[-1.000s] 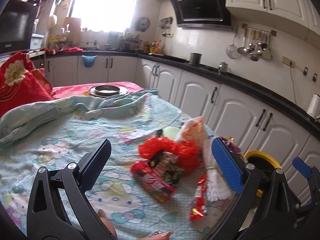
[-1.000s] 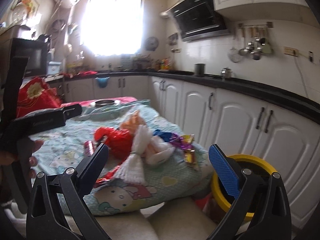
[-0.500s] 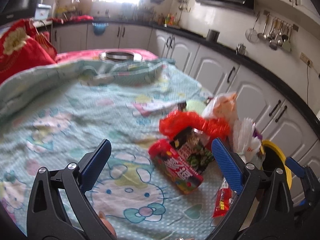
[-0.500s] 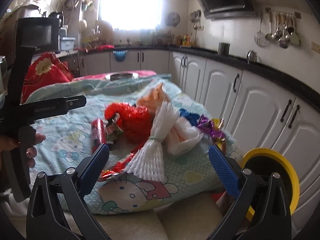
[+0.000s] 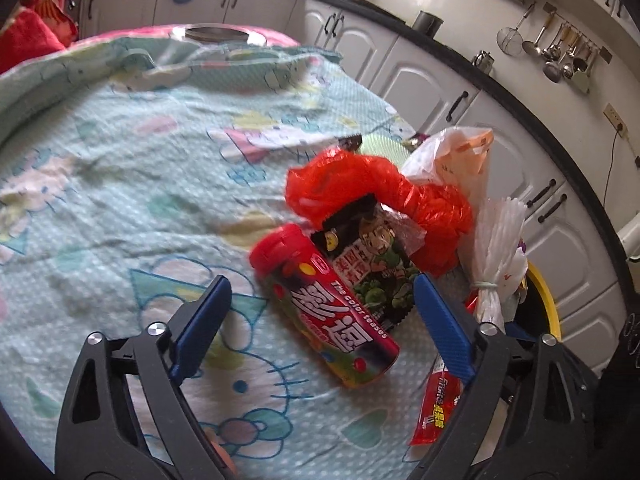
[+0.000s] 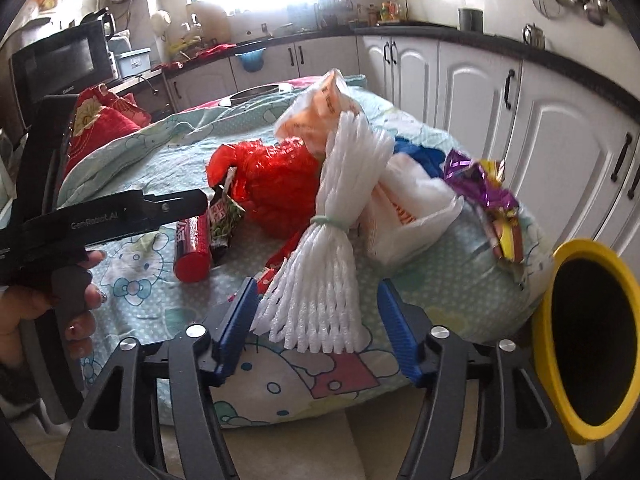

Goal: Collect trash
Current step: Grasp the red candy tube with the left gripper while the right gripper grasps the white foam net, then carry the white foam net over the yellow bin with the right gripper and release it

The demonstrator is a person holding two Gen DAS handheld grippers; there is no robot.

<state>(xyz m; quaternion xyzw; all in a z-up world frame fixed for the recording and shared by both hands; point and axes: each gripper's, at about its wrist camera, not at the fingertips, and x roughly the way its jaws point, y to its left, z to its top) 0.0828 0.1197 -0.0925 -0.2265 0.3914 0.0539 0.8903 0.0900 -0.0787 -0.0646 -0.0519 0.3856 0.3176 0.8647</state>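
The left gripper (image 5: pixel 322 312) hangs low over the bed (image 5: pixel 120 168), its jaws released and spread wide. A red candy tube (image 5: pixel 324 306) lies on the bedspread between them, slanting from upper left to lower right, nothing touching it. A dark green snack packet (image 5: pixel 372 268) lies against the tube's far side, and a crumpled red plastic bag (image 5: pixel 380 200) sits just behind the packet. A small red wrapper (image 5: pixel 436 404) lies near the bed's right edge, partly hidden under the right-hand jaw.

The right gripper (image 6: pixel 316 320) is also released, jaws apart, with the lower flared end of a white foam net sleeve (image 6: pixel 324 280) between them; the sleeve is bound at its waist by a pale band. Whether the blue pads touch the foam cannot be told. Beside the sleeve lie a white plastic bag (image 6: pixel 408 208) and, at the bed's right edge, a purple foil wrapper (image 6: pixel 480 184). A yellow-rimmed bin (image 6: pixel 576 344) stands just beyond that edge.

Compared with half a second ago, both grippers have moved closer: the tube now lies squarely between the left jaws, and the foam sleeve fills the gap of the right jaws.
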